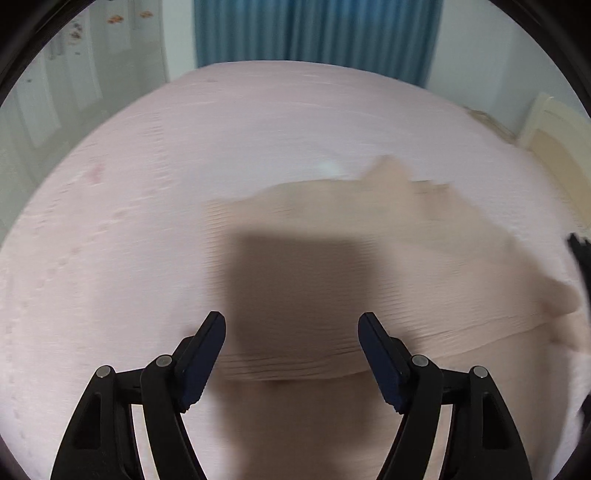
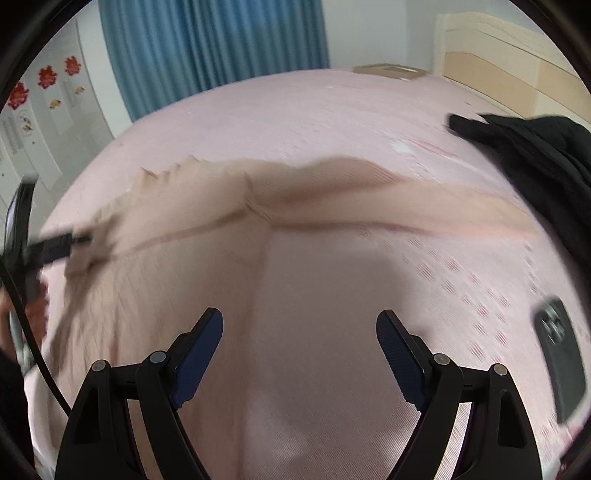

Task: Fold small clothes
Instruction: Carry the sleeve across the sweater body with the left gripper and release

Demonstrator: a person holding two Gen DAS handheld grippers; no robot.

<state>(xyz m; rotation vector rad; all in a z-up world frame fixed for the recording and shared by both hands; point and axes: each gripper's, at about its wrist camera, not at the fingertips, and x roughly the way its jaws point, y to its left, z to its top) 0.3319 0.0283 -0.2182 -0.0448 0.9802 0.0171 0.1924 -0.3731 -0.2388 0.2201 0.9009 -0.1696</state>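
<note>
A beige ribbed garment (image 1: 369, 258) lies spread on the pink bed (image 1: 129, 221), blurred by motion. My left gripper (image 1: 291, 321) is open and empty, just above the garment's near edge. In the right wrist view the same garment (image 2: 177, 236) stretches across the bed (image 2: 332, 295) with a sleeve reaching right. My right gripper (image 2: 299, 317) is open and empty, over the bed beside the garment's right edge. The left gripper (image 2: 59, 243) shows at the far left, at the garment's edge.
A black garment (image 2: 524, 155) lies at the back right of the bed. A dark phone (image 2: 561, 365) lies on the bed at the right. Blue curtains (image 1: 317, 33) hang behind the bed. A wooden headboard (image 2: 509, 62) stands at the right.
</note>
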